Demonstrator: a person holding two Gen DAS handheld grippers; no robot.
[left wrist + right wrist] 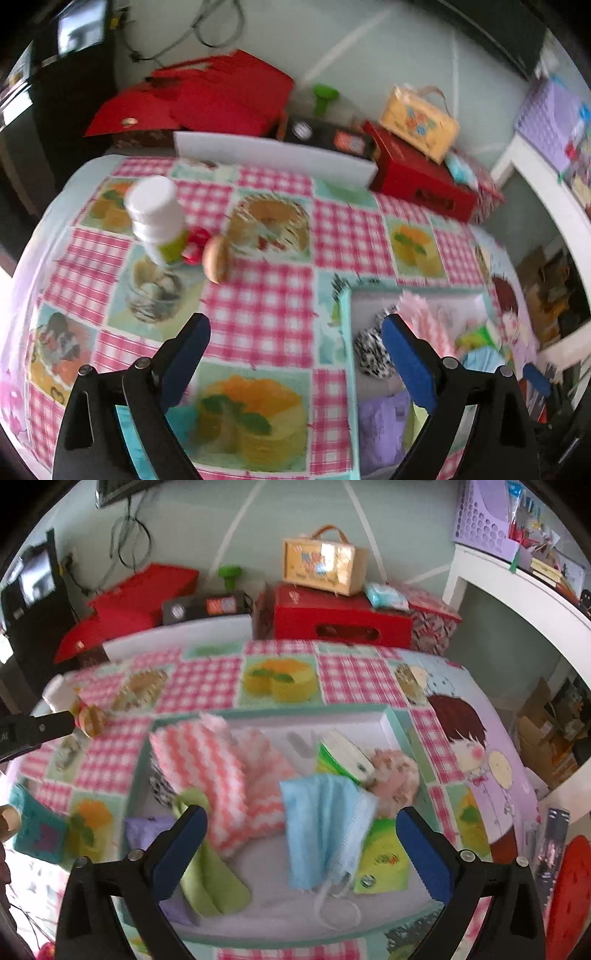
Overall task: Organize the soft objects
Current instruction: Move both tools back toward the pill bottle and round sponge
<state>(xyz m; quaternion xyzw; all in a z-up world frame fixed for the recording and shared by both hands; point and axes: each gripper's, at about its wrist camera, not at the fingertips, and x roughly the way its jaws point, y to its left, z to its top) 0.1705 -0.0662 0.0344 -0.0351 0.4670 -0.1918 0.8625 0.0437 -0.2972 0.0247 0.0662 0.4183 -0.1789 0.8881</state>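
A shallow white box with a teal rim (399,720) sits on the checked tablecloth and holds soft things. In it lie a pink-and-white striped cloth (210,771), a light blue cloth with a face mask (321,827), a green cloth (210,867), a purple cloth (147,827), a pink fluffy item (395,775) and green packets (384,860). My right gripper (301,819) hangs open above the blue cloth, holding nothing. My left gripper (295,332) is open and empty over the tablecloth, just left of the box rim (349,332). A black-and-white soft item (373,354) lies in the box near its right finger.
A white bottle (159,218), a small red item (195,243) and a burger-like toy (216,262) stand left of the box. Red boxes (332,616) and a yellow bag (321,565) line the far edge. A teal pouch (37,830) lies near the table's left edge.
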